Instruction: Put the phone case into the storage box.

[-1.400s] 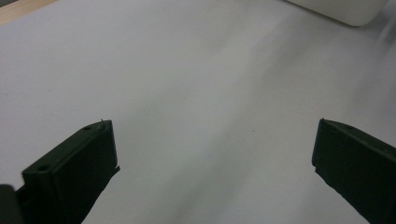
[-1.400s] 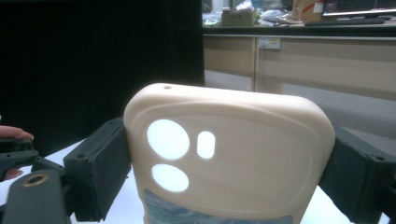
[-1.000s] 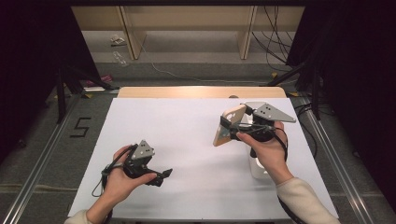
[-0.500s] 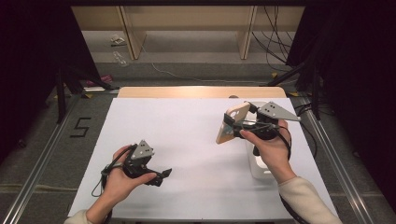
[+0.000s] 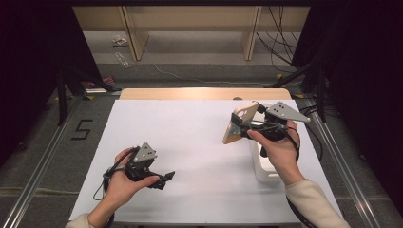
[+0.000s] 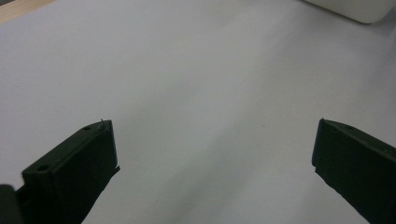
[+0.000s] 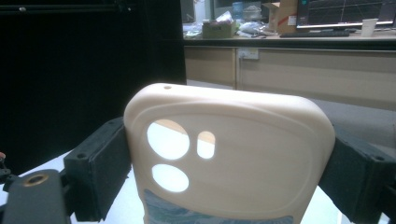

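Phone case: one unit, cream-coloured soft shell, clamped across its width between the jaws of the right gripper, above the right half of the table. Its lower end is cut off at the bottom edge of the right gripper view. Three camera cut-outs are visible near its upper left corner: two round, one smaller and oblong; a single small hole sits at the top edge. In the high view the case stands on edge, tilted, with its inner side hard to make out.

White stand: one unit, beneath the right hand, partly hidden by it.

Left gripper: one unit, near left of the table, jaws wide apart with nothing between them.
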`<action>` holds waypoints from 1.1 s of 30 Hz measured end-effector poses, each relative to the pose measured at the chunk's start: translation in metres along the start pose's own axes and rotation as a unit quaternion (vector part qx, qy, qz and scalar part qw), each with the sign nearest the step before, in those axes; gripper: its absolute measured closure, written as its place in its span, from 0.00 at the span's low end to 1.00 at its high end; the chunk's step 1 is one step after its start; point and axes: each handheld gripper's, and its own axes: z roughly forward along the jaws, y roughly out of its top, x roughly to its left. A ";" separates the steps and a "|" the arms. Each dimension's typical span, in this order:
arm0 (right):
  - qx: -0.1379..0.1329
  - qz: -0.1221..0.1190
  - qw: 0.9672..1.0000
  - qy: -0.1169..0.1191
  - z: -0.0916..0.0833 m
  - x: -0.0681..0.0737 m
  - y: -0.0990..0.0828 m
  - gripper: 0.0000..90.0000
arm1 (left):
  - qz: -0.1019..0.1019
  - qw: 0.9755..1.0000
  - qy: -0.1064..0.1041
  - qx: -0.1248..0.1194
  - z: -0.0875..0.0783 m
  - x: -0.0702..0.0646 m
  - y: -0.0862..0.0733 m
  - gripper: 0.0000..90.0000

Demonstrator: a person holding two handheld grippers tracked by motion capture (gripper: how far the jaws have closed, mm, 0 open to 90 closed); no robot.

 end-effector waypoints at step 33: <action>-0.013 0.004 1.000 -0.028 -0.010 -0.016 0.008 0.14 | -0.003 1.000 0.001 -0.003 -0.001 0.001 0.000 0.00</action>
